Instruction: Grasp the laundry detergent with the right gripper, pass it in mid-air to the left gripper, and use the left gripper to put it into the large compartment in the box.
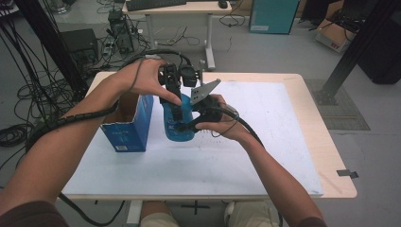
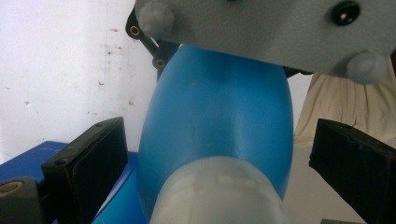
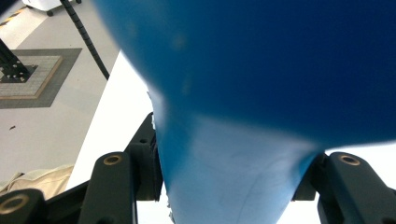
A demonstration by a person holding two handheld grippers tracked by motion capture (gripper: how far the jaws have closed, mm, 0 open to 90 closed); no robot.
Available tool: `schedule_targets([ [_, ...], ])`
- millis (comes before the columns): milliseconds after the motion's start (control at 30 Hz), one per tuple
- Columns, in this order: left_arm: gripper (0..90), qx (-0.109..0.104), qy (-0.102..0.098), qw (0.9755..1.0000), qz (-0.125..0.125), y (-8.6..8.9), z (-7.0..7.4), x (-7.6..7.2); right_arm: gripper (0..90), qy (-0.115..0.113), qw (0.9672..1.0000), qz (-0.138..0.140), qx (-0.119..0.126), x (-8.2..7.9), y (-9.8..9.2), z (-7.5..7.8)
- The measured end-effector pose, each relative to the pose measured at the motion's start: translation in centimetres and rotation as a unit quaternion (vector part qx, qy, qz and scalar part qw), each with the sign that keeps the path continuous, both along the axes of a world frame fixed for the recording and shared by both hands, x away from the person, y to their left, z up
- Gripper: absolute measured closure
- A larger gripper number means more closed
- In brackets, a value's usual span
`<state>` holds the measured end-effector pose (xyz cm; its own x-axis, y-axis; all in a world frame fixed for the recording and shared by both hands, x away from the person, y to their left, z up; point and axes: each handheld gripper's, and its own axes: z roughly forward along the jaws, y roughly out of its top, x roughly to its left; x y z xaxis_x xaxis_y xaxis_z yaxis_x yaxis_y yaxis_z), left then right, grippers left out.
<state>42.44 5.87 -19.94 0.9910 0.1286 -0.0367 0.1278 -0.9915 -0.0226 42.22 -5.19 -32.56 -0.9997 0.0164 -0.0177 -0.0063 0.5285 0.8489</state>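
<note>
A blue bottle (image 1: 185, 133) with a pale cap (image 2: 219, 193) is held above the white table top (image 1: 265, 142), tilted. My right gripper (image 1: 183, 126) comes in from the right and is shut on the bottle (image 3: 243, 84) at its narrower part, both jaws pressed to its sides (image 3: 233, 186). My left gripper (image 1: 176, 109) points down at the bottle from above. Its jaws stand open on either side of the cap end (image 2: 219, 154), with small gaps to each pad. The bottle's body (image 2: 219, 107) widens away from that camera, toward the right gripper's grey plate (image 2: 261, 28).
An open blue carton (image 1: 126, 126) stands upright on the table just left of the bottle. Cables trail off both grippers. The table's wooden edge (image 1: 331, 151) runs along the right. A desk, cables and boxes stand on the floor beyond.
</note>
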Motion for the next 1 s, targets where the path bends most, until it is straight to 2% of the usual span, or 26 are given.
schedule_targets([
  [100,4.7,-0.001,0.003,1.0000,-0.002,-0.11,0.03,-0.05,43.2,0.005,1.0000,-0.003,0.001,-0.11,-0.08,0.05],
  [233,4.7,-0.001,-0.005,1.0000,-0.002,-0.01,0.05,-0.06,43.2,0.001,1.0000,-0.003,0.000,-0.07,-0.24,0.13],
  [300,4.7,0.001,0.003,1.0000,0.000,0.00,0.08,-0.07,43.3,0.001,1.0000,-0.003,0.001,-0.06,-0.30,0.18],
  [433,4.7,0.000,-0.002,1.0000,0.001,-0.08,0.00,-0.22,43.3,0.003,1.0000,-0.003,0.001,-0.17,-0.32,0.23],
  [600,4.8,0.004,0.003,1.0000,-0.002,-0.17,0.09,-0.21,43.3,0.004,1.0000,-0.003,0.002,-0.26,-0.24,0.27],
  [667,4.8,0.002,-0.004,1.0000,-0.006,-0.15,0.03,-0.22,43.2,0.004,1.0000,-0.003,0.003,-0.28,-0.22,0.27],
  [767,5.0,0.001,0.003,1.0000,-0.002,-0.14,0.08,-0.23,43.3,0.003,1.0000,-0.003,0.002,-0.29,-0.21,0.29],
  [1000,4.9,0.000,0.000,1.0000,-0.001,-0.12,0.16,-0.26,43.3,0.003,1.0000,-0.004,0.002,-0.27,-0.13,0.26],
])
